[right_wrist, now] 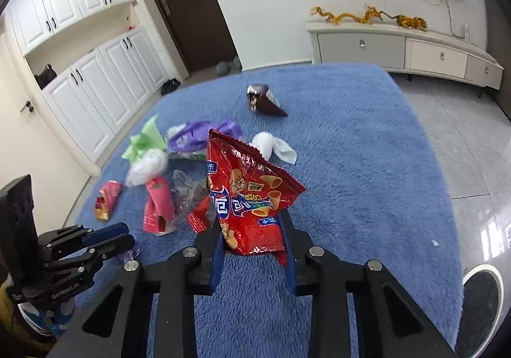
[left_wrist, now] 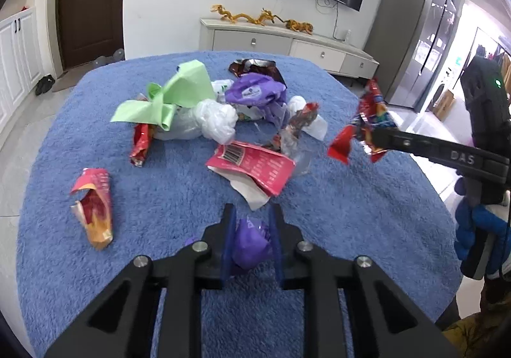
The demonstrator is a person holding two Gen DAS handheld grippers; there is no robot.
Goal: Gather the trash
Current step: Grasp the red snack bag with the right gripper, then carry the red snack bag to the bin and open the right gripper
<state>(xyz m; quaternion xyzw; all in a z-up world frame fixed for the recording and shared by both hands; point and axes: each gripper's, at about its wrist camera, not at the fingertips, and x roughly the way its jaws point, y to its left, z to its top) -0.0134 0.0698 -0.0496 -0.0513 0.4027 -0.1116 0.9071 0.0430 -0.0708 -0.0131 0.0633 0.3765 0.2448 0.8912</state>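
Trash lies in a pile on a blue fluffy cloth over a table. My left gripper is shut on a crumpled purple wrapper, low over the cloth's near side. My right gripper is shut on a red snack bag and holds it above the cloth; the bag also shows in the left wrist view. The pile holds a green paper, a purple bag, a white plastic bag, a pink packet and a red-orange wrapper.
A dark brown wrapper lies apart at the far side of the cloth. A white tissue lies near the pile. A round bin's rim shows on the floor at the right. A TV cabinet stands behind the table.
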